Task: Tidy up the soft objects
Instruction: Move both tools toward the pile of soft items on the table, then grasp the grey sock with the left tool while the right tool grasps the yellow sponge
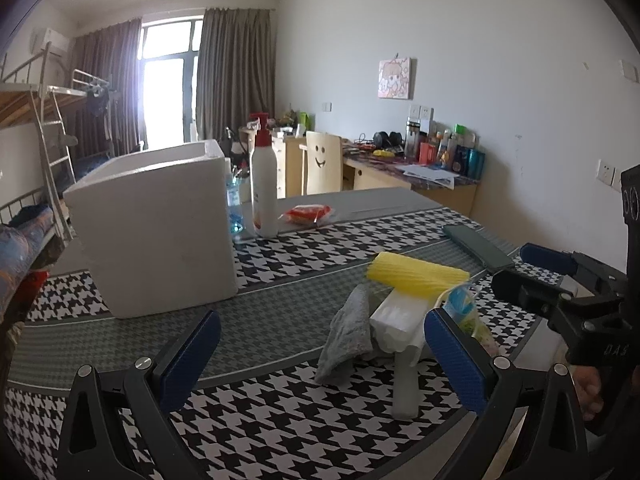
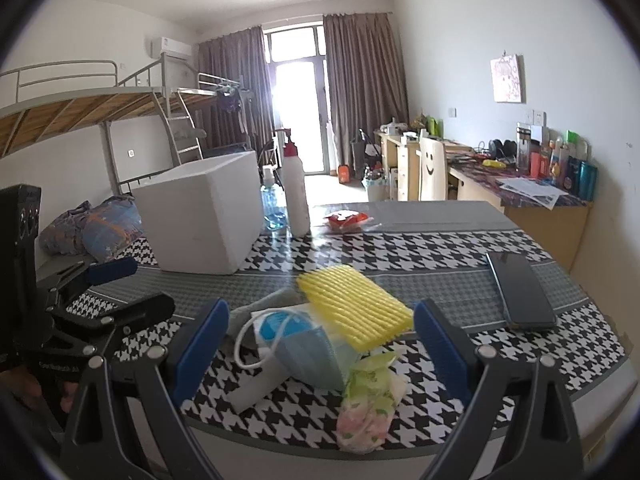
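Observation:
A pile of soft things lies on the houndstooth table: a yellow ribbed sponge (image 1: 418, 274) (image 2: 354, 306), a grey cloth (image 1: 348, 334), a white tissue pack (image 1: 400, 320), a blue face mask (image 2: 304, 346) and a floral cloth (image 2: 368, 400). A white foam box (image 1: 160, 228) (image 2: 204, 210) stands open-topped at the left. My left gripper (image 1: 320, 360) is open, empty, just short of the grey cloth. My right gripper (image 2: 320, 350) is open, with the mask and sponge between its fingers' line. Each gripper shows in the other's view, the right one (image 1: 548, 276) and the left one (image 2: 120, 288).
A white pump bottle (image 1: 264, 184) (image 2: 295, 192), a blue-liquid bottle (image 2: 273, 204) and a red packet (image 1: 308, 214) (image 2: 348, 220) stand behind the box. A dark phone (image 1: 478, 246) (image 2: 520, 292) lies at the right. Desk, chair and bunk bed beyond.

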